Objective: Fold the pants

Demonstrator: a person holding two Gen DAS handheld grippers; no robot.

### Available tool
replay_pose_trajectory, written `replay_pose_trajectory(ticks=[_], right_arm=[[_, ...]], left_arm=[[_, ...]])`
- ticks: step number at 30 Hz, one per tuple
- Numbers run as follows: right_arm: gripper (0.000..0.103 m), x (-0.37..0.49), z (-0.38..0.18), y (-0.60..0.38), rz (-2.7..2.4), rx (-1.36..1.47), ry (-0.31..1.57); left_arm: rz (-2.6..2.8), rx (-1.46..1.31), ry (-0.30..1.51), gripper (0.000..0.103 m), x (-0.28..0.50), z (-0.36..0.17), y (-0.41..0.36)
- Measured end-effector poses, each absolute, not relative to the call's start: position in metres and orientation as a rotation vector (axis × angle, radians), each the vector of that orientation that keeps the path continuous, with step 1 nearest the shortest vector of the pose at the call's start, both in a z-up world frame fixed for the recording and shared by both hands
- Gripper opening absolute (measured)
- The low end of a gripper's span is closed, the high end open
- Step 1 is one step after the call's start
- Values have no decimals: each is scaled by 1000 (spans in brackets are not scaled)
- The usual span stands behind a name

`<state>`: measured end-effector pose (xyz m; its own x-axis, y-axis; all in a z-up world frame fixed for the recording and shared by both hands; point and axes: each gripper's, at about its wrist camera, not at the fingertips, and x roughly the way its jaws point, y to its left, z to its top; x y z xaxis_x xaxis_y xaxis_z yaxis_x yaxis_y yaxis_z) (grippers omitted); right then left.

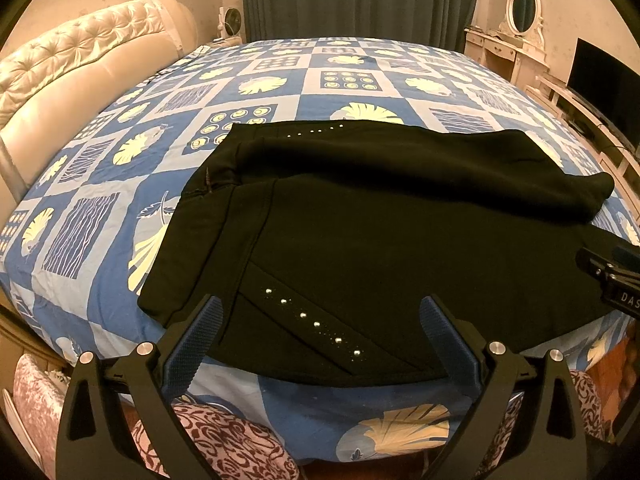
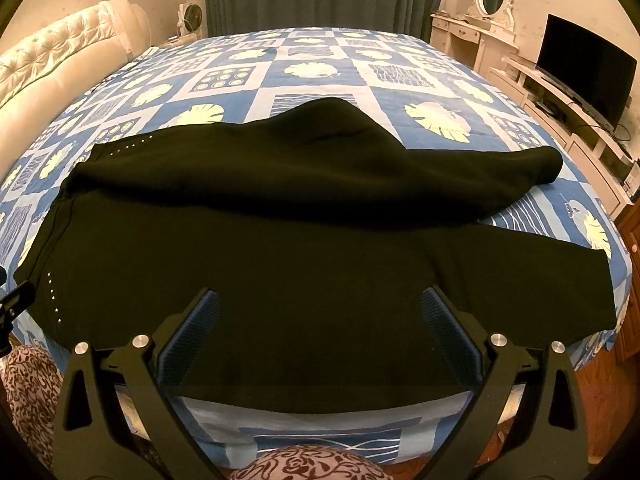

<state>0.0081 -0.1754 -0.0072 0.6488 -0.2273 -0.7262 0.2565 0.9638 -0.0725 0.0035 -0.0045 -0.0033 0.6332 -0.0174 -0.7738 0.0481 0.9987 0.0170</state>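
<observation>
Black pants (image 1: 360, 220) lie spread across the near part of the bed, waistband to the left, legs running right; they also show in the right wrist view (image 2: 280, 240). Rows of small silver studs (image 1: 312, 324) mark the near pocket. The far leg is bunched and humped (image 2: 332, 120). My left gripper (image 1: 320, 320) is open, hovering over the waist end near the bed's front edge. My right gripper (image 2: 320, 312) is open above the near leg. Part of the right gripper shows at the left view's right edge (image 1: 612, 276).
The bed has a blue and white patterned cover (image 1: 280, 80) with a cream tufted headboard (image 1: 80, 68) on the left. A dressing table with mirror (image 2: 488, 12) and a TV (image 2: 584, 68) stand at the right. Patterned fabric (image 2: 308, 464) shows below the bed edge.
</observation>
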Motion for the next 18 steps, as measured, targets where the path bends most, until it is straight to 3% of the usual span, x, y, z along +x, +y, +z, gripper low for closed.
replay_pose_trajectory(ticks=[18], right_arm=[[101, 9, -9, -170, -269, 36, 827]], left_arm=[[-37, 39, 885, 99, 3, -3, -5]])
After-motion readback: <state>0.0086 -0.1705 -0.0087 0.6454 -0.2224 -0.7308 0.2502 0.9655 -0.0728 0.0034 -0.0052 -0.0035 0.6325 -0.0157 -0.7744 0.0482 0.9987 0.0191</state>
